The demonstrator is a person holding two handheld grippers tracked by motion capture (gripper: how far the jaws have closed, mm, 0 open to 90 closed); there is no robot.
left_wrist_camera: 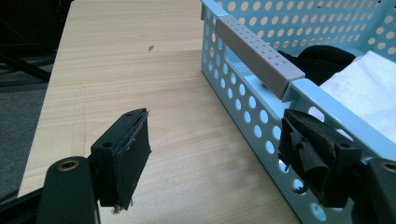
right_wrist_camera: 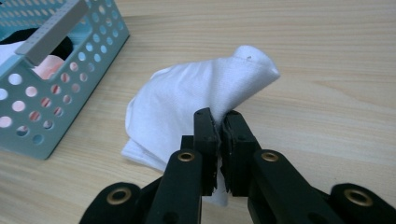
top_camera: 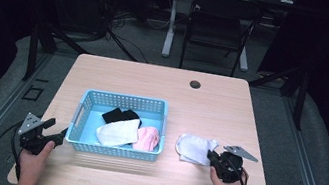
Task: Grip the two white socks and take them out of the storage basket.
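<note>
Pinching the white sock (right_wrist_camera: 196,95) on the desk (top_camera: 211,105) with our right gripper (right_wrist_camera: 218,123), left gripper (left_wrist_camera: 219,154) wide open, we guess it joins three in the basket (top_camera: 123,101).

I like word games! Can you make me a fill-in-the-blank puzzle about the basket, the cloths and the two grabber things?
1. The right gripper is pinching a ____ cloth on the table.
2. The blue basket holds a black cloth, a white cloth and a ____ one.
3. The left gripper has its jaws ____, next to the basket's outer wall.

Missing words: white; pink; open
</note>
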